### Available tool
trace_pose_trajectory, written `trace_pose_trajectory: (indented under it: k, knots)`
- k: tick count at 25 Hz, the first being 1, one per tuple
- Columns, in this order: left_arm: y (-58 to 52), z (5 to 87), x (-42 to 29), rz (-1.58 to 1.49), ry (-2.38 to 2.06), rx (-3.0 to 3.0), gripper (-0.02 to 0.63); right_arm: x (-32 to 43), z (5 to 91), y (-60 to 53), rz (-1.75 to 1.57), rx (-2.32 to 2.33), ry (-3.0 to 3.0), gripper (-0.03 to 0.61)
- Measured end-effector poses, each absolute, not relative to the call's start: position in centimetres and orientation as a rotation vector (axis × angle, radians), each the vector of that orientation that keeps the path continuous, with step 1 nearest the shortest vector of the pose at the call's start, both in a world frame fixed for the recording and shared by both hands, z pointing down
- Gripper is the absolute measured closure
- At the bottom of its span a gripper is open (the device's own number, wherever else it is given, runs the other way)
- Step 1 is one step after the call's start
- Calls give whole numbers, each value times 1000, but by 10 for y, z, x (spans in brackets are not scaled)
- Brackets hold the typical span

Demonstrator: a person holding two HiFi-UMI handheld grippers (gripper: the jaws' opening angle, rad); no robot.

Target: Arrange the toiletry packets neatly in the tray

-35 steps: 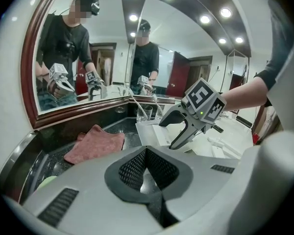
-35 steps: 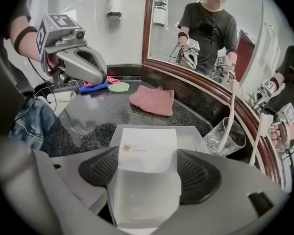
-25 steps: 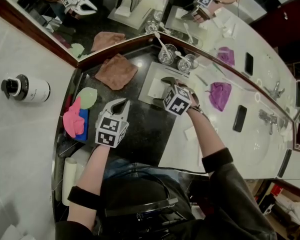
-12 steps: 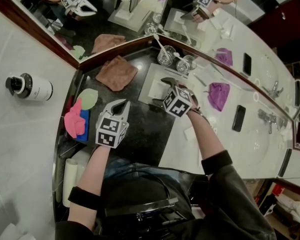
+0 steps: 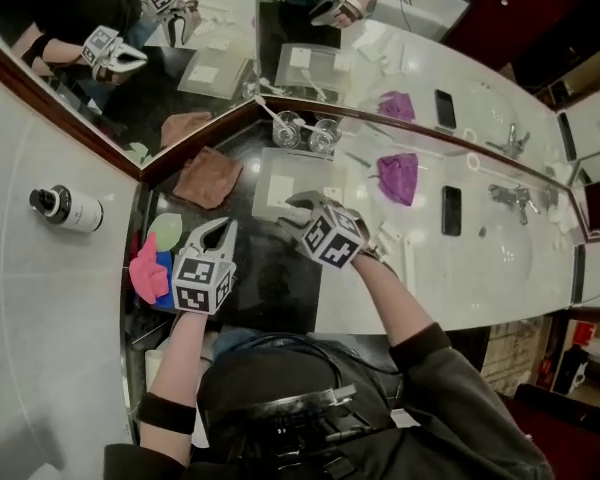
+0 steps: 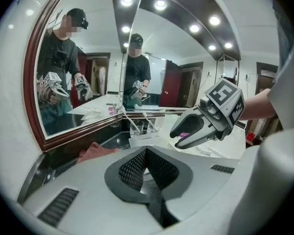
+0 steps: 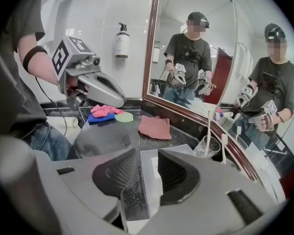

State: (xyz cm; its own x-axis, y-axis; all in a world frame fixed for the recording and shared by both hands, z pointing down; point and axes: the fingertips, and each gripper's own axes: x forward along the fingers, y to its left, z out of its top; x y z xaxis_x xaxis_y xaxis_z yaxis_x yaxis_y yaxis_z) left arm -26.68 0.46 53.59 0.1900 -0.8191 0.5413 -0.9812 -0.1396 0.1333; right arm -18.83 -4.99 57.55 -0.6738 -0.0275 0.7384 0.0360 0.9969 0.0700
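A shallow white tray [image 5: 272,200] lies on the black counter with a white packet [image 5: 284,181] in it. More white packets [image 5: 390,235] lie on the pale counter to the right of my right hand. My right gripper [image 5: 286,210] hovers above the tray's near edge. Its jaws have just been closing and stand partly apart, with nothing between them. Through that gap in the right gripper view [image 7: 147,173] the tray [image 7: 148,163] shows below. My left gripper [image 5: 223,226] is shut and empty, raised over the dark counter left of the tray; its tips [image 6: 146,152] meet.
Two glasses with toothbrushes [image 5: 305,133] stand behind the tray at the mirror corner. A brown cloth [image 5: 208,176], a green disc [image 5: 165,231] and pink and blue cloths [image 5: 150,268] lie to the left. A purple cloth [image 5: 398,176], a phone [image 5: 450,210] and a sink lie to the right.
Both grippers have risen off the counter and tray. The right gripper's jaws, wide apart before, have drawn closer together. The head view has shifted.
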Motion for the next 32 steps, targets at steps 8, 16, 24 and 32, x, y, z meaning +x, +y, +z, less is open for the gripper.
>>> trace_pose_trajectory:
  k: [8,16,24,32]
  knots:
    - [17,509,-236,466,-1628,2125,614,-131,523,-33,64,283,-2441,559]
    - [27,506,-199,479,-1570,2160,614,-41,524,-22,321,539,-2484,565]
    - [27,509,-166,480,-1514,2198,614,46,550,-25,476,784,-2427,565]
    - [20,513,-142,451,-1481,2199,614,77,556,-27,491,815,-2381,563]
